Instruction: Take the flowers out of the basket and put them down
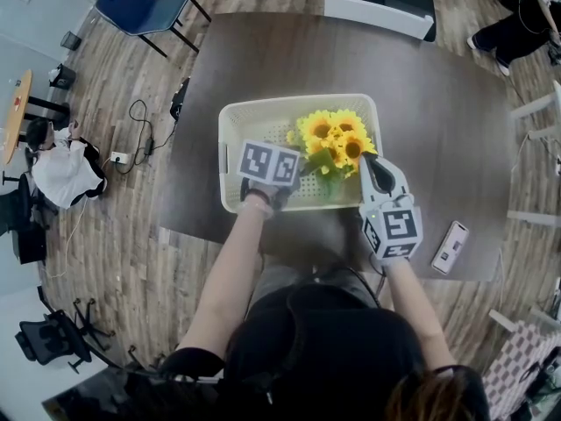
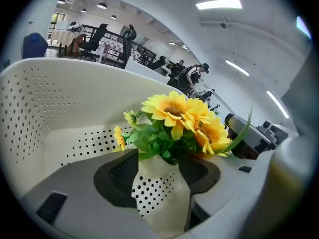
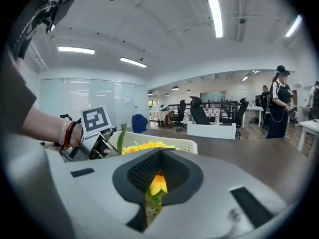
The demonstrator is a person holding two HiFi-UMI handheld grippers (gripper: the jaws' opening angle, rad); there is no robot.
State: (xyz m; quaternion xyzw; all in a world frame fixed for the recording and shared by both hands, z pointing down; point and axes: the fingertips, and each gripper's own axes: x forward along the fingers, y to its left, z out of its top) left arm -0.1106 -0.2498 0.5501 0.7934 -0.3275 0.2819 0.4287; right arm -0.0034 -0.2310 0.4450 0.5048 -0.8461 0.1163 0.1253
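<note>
you are in an open-plan office. you stand at a dark meeting table (image 1: 438, 103) on a wood-look floor (image 1: 114, 235), with a blue chair (image 1: 140, 3) and a black swivel chair (image 1: 53, 340) nearby and a power strip (image 1: 118, 158) with loose cables on the floor. long light strips (image 3: 215, 16) run across the white ceiling, a glass partition (image 3: 84, 96) closes one side, and farther off more tables and office chairs (image 3: 199, 114) fill the room, where a person (image 3: 279, 103) stands.
</note>
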